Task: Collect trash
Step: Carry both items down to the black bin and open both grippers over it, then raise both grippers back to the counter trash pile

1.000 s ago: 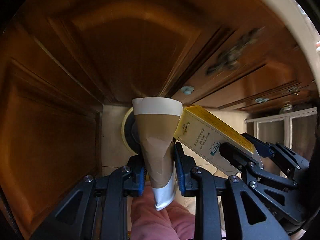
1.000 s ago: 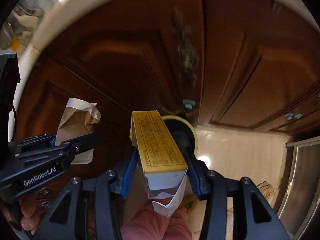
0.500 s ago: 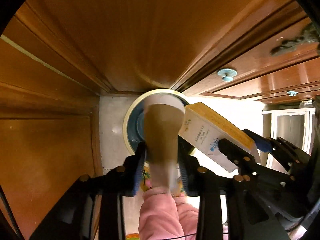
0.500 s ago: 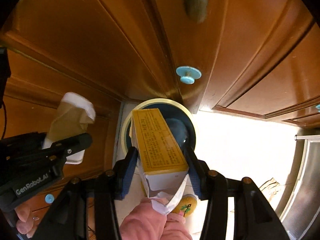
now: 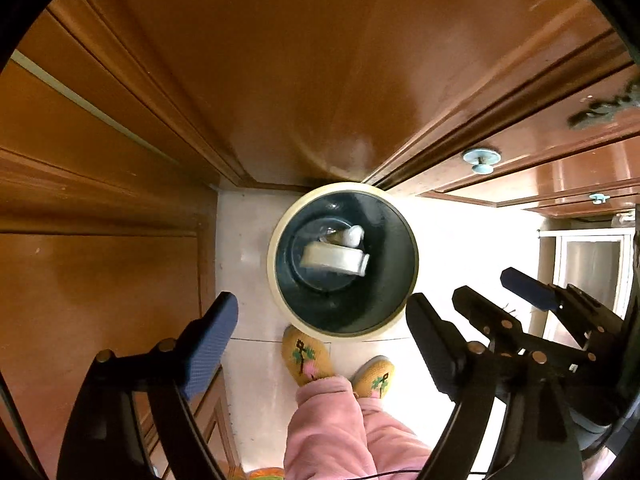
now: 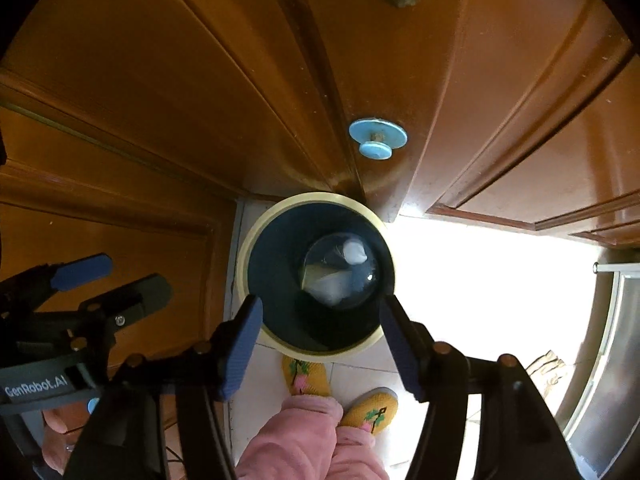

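looking straight down past brown wooden cabinet doors [image 5: 320,80] that fill the upper part of both views; pale tiled floor [image 5: 248,240] below them, washed out bright to the right. round trash bin [image 5: 412,240] with cream rim and dark blue inside stands on the floor just in front of the cabinet base, near the corner where two doors meet. left tool [image 5: 320,320] hangs above the near edge of the bin, jaws spread wide, nothing between the blue pads. right tool [image 6: 320,332] likewise above the bin's near rim, jaws wide apart and empty; it also shows at the right of the left wrist view. pink trouser legs [image 5: 336,424] and two yellow embroidered slippers [image 5: 304,356] stand on the floor right beside the bin, on the near side. inside the bin, at the bottom: a pale box-like piece of trash [image 5: 334,259] lying on its side, and a smaller white crumpled piece [image 6: 354,251] touching it toward the cabinet side; which item is which cannot be told. light blue knob [image 6: 376,140] on the cabinet door above the bin.
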The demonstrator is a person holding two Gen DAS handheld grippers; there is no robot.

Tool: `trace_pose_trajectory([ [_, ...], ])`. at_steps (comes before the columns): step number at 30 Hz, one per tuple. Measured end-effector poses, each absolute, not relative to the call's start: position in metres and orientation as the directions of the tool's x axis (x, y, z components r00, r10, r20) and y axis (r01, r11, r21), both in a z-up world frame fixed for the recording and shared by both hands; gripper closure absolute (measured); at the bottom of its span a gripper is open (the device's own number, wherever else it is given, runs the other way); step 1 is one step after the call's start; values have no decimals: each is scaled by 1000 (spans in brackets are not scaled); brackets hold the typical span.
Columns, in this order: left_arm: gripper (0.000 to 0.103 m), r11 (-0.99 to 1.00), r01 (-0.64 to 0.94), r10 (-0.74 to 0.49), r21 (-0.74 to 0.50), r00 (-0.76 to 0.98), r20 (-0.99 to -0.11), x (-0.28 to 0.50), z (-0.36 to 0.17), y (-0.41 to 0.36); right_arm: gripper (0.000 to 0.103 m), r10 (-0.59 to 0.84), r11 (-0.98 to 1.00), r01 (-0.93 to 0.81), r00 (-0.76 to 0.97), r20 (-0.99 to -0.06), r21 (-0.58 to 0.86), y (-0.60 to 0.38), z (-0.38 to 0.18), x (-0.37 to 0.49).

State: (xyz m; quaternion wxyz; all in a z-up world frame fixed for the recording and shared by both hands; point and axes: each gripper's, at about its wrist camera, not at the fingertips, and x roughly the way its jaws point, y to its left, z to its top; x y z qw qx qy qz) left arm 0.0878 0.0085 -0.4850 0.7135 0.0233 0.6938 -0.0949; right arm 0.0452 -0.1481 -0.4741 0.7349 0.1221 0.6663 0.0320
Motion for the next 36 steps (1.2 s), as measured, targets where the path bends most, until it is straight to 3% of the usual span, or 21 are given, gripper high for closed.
trace_pose_trajectory([
  [13, 18, 973, 209, -114, -93, 94, -989, 55, -397, 1, 41, 222, 957, 165, 116, -968, 239, -150, -404, 19],
  [29, 14, 969, 230, -177, -92, 382, -907, 16, -157, 3, 41, 153, 983, 42, 351, -924, 179, -144, -171, -15],
  [36, 14, 972, 229, -159, -52, 477, -864, 13, -88, 9, 41, 121, 987, 36, 463, -878, 155, -142, -102, -14],
])
